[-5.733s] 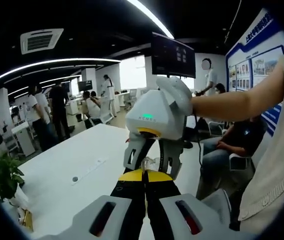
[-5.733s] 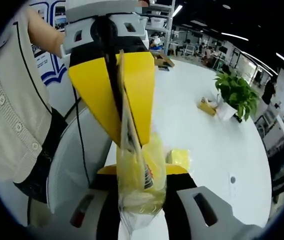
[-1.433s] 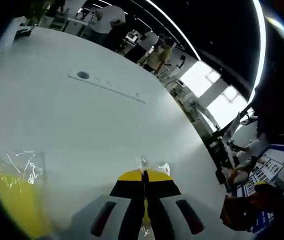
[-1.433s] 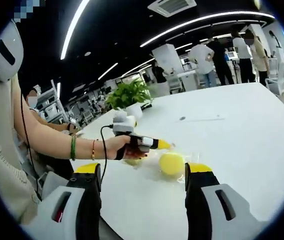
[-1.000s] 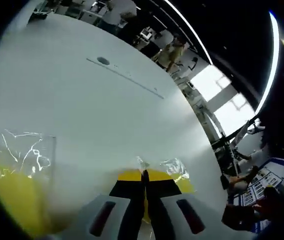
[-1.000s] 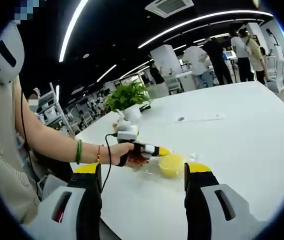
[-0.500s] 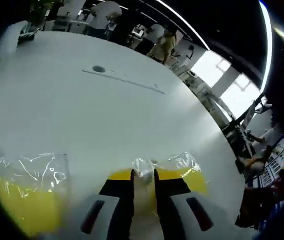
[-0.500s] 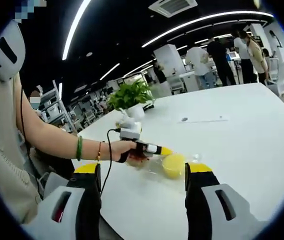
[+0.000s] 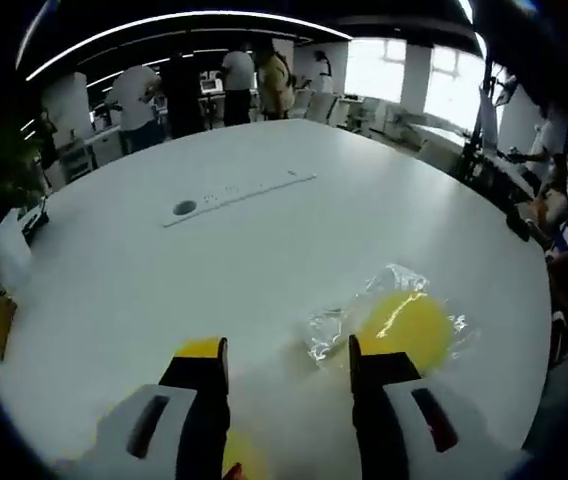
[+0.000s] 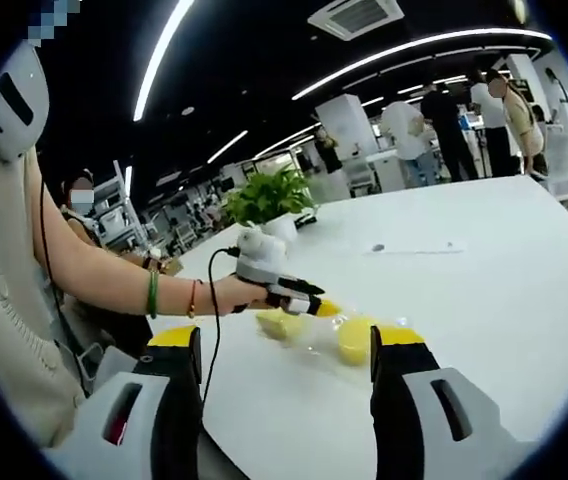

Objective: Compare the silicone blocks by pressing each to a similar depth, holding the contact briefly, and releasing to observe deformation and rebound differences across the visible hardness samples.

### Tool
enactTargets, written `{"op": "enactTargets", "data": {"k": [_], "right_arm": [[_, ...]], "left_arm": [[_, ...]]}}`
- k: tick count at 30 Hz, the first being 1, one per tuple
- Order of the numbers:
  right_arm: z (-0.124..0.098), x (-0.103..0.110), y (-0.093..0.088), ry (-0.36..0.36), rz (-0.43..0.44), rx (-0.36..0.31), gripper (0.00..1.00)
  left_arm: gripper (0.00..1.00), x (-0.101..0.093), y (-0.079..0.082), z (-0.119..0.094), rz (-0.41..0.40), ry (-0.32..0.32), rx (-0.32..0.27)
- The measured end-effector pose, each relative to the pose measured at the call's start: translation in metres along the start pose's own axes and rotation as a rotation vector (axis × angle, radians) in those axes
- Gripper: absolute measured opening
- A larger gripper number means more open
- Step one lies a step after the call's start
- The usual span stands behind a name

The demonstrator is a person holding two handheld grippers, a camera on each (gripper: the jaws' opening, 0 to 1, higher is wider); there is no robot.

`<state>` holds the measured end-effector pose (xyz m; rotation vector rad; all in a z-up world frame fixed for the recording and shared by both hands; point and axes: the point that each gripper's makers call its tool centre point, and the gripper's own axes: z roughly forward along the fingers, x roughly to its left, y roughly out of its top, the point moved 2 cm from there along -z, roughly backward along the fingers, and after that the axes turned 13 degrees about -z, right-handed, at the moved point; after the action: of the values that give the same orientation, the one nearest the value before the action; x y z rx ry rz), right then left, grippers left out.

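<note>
L gripper (image 9: 289, 365) was held low over the white table (image 9: 264, 240), jaws spread apart, nothing between them. Bagged yellow silicone block (image 9: 404, 325) lay on the table just ahead-right of its right jaw. In right gripper view, the person's hand (image 10: 226, 293) gripped the L gripper (image 10: 322, 307), forearm extended across the table edge, tip over a second yellow block (image 10: 282, 322). R gripper (image 10: 286, 345) hung back, jaws wide, empty.

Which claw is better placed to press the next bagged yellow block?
Likely the left claw: open, low over the white table, with a bagged yellow block just past its right fingertip. The right claw is open too, but sits farther back.
</note>
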<state>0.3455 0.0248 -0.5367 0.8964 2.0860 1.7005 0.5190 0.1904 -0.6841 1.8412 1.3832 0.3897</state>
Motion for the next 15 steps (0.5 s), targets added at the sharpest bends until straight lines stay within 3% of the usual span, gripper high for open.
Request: {"op": "enactTargets", "data": {"k": [15], "right_arm": [[0.001,0.025,0.013,0.011,-0.061,-0.028,0.64]], "left_arm": [[0.54,0.003,0.007,-0.091,0.030,0.010,-0.118]]}}
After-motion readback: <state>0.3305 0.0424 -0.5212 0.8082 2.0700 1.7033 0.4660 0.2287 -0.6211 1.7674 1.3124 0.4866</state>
